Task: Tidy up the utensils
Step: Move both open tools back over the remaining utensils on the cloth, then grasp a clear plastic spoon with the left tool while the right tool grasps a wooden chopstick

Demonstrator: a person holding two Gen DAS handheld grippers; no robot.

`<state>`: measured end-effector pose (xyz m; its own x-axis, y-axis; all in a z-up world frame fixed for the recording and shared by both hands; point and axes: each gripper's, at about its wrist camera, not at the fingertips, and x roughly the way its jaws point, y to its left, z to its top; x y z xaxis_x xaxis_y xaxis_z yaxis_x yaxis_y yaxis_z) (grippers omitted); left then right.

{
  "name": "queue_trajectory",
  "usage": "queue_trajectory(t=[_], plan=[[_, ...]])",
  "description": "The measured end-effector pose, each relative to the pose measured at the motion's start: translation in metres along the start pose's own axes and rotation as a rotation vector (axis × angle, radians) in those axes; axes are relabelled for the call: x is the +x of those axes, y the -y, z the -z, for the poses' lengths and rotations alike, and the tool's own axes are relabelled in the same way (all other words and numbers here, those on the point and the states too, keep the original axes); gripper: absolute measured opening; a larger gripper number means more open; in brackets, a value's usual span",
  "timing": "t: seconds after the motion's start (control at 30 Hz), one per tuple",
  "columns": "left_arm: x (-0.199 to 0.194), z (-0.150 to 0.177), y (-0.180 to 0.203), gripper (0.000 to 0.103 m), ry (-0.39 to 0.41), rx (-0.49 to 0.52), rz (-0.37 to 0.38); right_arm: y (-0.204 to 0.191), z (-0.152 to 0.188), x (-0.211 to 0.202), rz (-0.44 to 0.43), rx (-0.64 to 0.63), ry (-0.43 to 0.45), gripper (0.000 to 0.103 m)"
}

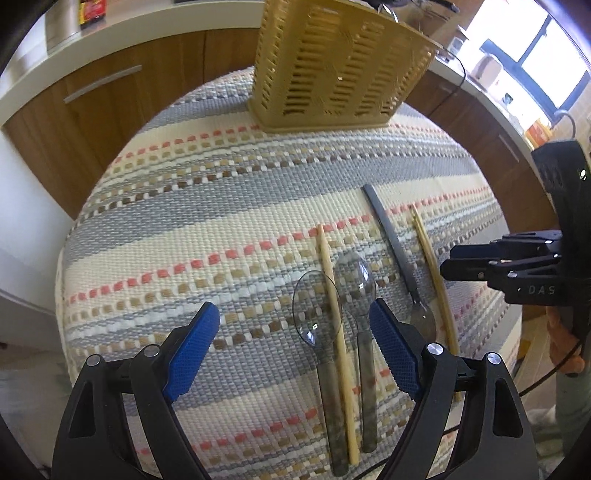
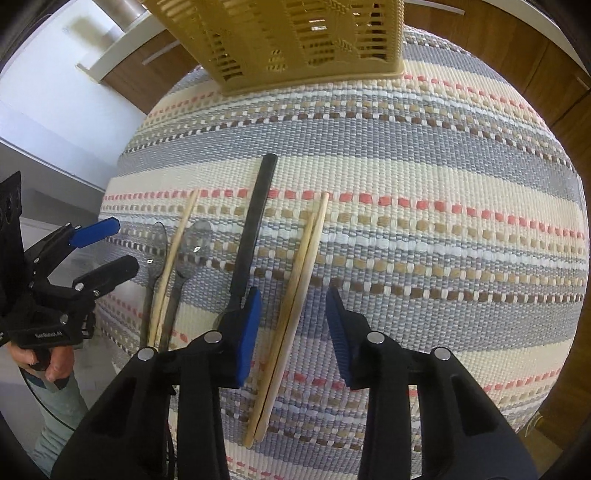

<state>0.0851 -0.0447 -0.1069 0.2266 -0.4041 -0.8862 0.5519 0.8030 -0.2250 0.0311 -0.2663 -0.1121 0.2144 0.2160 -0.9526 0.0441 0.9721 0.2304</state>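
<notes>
On the striped woven cloth (image 1: 177, 229) lie two clear spoons (image 1: 318, 306) (image 1: 355, 280) with a single chopstick (image 1: 334, 295) between them. To their right are a black-handled fork (image 1: 389, 236) and a pair of chopsticks (image 1: 436, 280). My left gripper (image 1: 293, 314) hangs open just above the spoons and the single chopstick. In the right wrist view my right gripper (image 2: 293, 299) straddles the pair of chopsticks (image 2: 301, 280); its blue pads (image 2: 251, 321) stand clear of them. The fork (image 2: 251, 229) lies just left of it. A yellow slotted basket (image 1: 332, 74) (image 2: 288, 40) stands upright at the far edge.
Wooden cabinets (image 1: 122, 103) under a white counter (image 1: 155, 22) run behind the table. The left gripper (image 2: 110, 247) and a person's hand (image 2: 55, 363) show at the left of the right wrist view. The right gripper (image 1: 447, 262) shows at the right of the left wrist view.
</notes>
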Motion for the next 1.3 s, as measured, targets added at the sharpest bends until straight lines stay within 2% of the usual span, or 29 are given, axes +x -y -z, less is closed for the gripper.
queue_trajectory(t=[0.13, 0.27, 0.37, 0.47, 0.57, 0.7, 0.77, 1.0, 1.3], plan=[[0.011, -0.004, 0.007, 0.075, -0.02, 0.01, -0.029, 0.002, -0.001, 0.002, -0.008, 0.014, 0.0, 0.032], [0.021, -0.006, 0.012, 0.064, -0.047, 0.015, -0.039, 0.008, -0.002, -0.001, -0.002, 0.016, 0.0, 0.028], [0.024, -0.007, 0.017, 0.061, -0.043, 0.033, -0.049, 0.017, -0.001, -0.007, 0.006, 0.018, -0.005, 0.024], [0.024, -0.008, 0.016, 0.054, -0.036, 0.03, -0.065, 0.023, 0.002, -0.006, 0.008, 0.022, -0.015, 0.02], [0.026, -0.008, 0.015, 0.05, -0.03, 0.026, -0.079, 0.022, 0.005, -0.002, 0.013, 0.016, -0.024, 0.019], [0.025, -0.007, 0.016, 0.048, -0.023, 0.035, -0.095, 0.015, 0.007, 0.001, 0.049, -0.006, -0.019, 0.019], [0.024, -0.007, 0.016, 0.046, -0.021, 0.033, -0.095, 0.01, 0.008, 0.004, 0.089, -0.026, -0.019, 0.014], [0.022, -0.006, 0.012, 0.044, -0.013, 0.023, -0.088, -0.003, 0.017, 0.015, 0.144, -0.055, -0.043, 0.014], [0.024, -0.003, 0.023, 0.046, -0.018, 0.074, -0.162, -0.036, 0.014, 0.03, 0.214, -0.135, -0.083, 0.014]])
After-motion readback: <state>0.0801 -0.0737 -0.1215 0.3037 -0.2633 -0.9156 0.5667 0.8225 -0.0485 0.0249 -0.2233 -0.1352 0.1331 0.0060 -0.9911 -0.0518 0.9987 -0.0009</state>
